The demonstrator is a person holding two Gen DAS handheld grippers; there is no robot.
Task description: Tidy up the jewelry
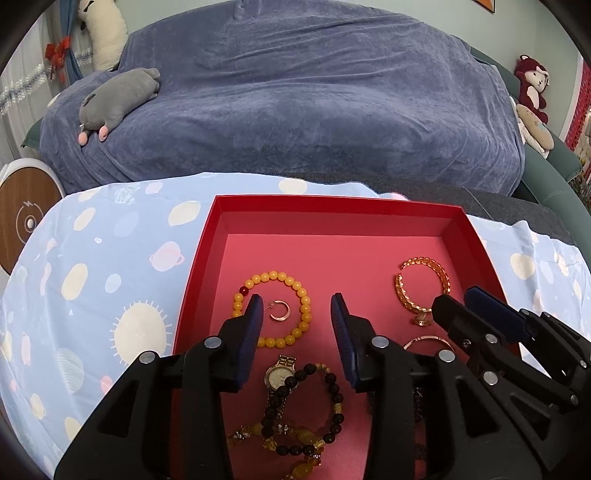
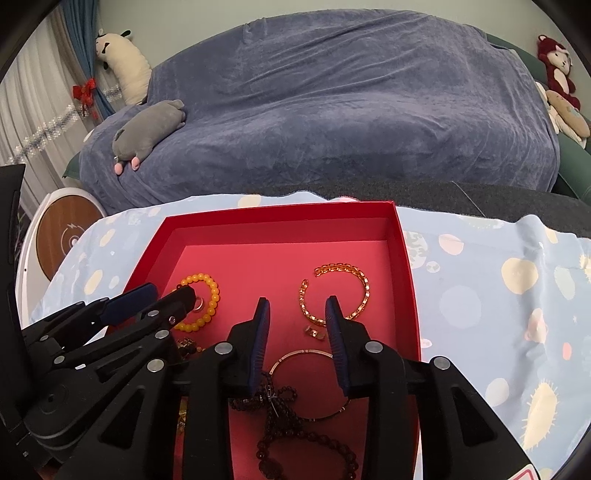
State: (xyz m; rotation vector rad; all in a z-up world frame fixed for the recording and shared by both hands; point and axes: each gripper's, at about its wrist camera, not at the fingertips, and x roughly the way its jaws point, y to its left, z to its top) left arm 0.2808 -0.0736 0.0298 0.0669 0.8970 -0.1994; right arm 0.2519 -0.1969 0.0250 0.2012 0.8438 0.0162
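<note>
No readable writing on the red tray or jewelry.

A sofa under a blue-grey velvet cover fills the back. At ten o'clock hang white curtains and a blue drape. The wall is pale green.

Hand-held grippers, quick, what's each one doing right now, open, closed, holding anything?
Left hand-held gripper: open, holding nothing, above the yellow bead bracelet.
Right hand-held gripper: open, holding nothing, above the red tray.
</note>
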